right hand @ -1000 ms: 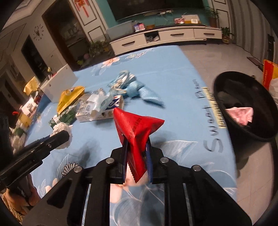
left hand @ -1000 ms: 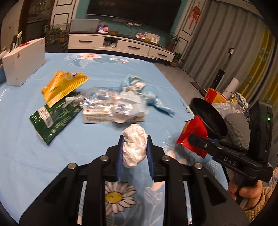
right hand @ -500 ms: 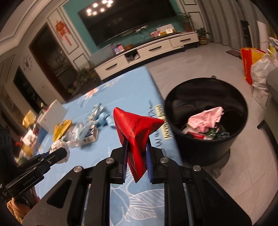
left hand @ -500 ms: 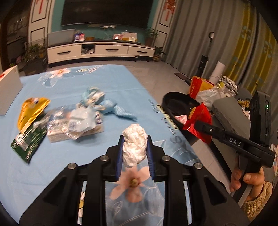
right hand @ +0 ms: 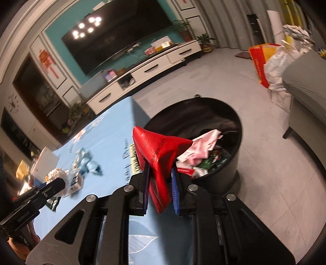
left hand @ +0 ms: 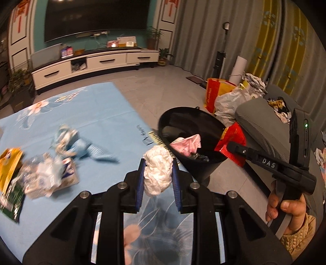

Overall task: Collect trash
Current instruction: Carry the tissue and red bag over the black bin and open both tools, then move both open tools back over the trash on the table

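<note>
nearest in the left wrist view, the left gripper (left hand: 158,173) pinches a crumpled white tissue wad (left hand: 158,172) between its blue pads, the wad bulging above the fingertips. below it lies the blue flowered cloth covering the bench (left hand: 97,126). at about 3 o'clock from the wad, the right gripper (left hand: 229,145) reaches in from the right, held by a hand (left hand: 285,205) in a yellowish sleeve, and it is clamped on a red wrapper (left hand: 232,140) that hangs at the rim of the black trash bin (left hand: 205,169).

in the right wrist view, the right gripper (right hand: 161,179) has the red wrapper (right hand: 161,155) squeezed between its blue pads, the wrapper flaring out above them into a wide folded wedge. just past it at 1 o'clock stands the black trash bin (right hand: 236,161) on the grey tiled floor, close against the bench edge; inside lie a pink crumpled piece (right hand: 203,146) and mixed green and red packaging.

on the bench at 9 o'clock from the left gripper sits the remaining litter: a blurred heap of clear plastic and a small carton (left hand: 46,177), a yellow packet (left hand: 8,163) and a green packet (left hand: 10,201) at the left edge, and a light blue knotted cloth (left hand: 81,146) a little farther back.

beyond, a grey sofa arm (left hand: 264,122), a red and yellow bag (left hand: 216,91) with white sacks, a white tv cabinet (left hand: 97,63) and a dark screen (left hand: 95,16) on a teal wall.
</note>
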### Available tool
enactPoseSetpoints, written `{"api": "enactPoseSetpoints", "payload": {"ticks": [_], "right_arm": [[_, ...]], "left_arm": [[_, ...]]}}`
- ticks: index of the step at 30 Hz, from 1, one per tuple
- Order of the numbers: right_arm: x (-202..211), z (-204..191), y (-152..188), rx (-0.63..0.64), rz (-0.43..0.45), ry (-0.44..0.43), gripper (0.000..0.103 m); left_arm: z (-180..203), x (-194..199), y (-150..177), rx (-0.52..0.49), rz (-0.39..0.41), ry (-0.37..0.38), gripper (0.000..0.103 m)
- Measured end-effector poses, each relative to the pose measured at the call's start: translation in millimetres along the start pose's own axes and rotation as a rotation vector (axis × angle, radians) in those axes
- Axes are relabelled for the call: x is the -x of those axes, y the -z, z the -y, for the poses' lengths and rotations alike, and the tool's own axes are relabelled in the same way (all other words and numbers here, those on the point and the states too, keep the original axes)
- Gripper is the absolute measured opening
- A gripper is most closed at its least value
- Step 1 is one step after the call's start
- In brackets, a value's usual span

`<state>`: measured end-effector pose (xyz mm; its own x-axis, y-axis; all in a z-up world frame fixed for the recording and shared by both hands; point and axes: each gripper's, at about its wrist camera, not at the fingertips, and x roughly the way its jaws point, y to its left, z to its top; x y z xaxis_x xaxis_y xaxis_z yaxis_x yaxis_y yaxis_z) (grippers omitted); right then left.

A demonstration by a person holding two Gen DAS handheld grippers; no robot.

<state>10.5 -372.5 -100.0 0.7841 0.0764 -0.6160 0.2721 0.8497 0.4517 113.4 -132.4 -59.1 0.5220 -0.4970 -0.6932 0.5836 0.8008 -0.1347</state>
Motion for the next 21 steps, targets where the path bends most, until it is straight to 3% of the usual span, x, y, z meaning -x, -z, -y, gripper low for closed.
{"api": "enactPoseSetpoints", "payload": {"ticks": [9, 16, 19, 21], "right_arm": [[-20.8, 30.5, -21.9, -0.050, 0.017, 0.026, 0.022], [-39.6, 44.8, -31.6, -0.054, 0.009, 0.056, 0.033], [-46.3, 52.4, -34.7, -0.058, -0.001, 0.071, 0.047], [-50.4, 57.0, -36.0, -0.070, -0.011, 0.076, 0.053]], "left_arm": [[36.1, -65.2, -48.2, -0.048, -0.029, 0.098, 0.025], [54.1, -117.5, -65.0, -0.057, -0.071, 0.120, 0.031], [55.8, -132.8, -66.4, -0.049, -0.087, 0.117, 0.044], [54.7, -137.0, -67.1, -0.044, -0.092, 0.125, 0.063]]}}
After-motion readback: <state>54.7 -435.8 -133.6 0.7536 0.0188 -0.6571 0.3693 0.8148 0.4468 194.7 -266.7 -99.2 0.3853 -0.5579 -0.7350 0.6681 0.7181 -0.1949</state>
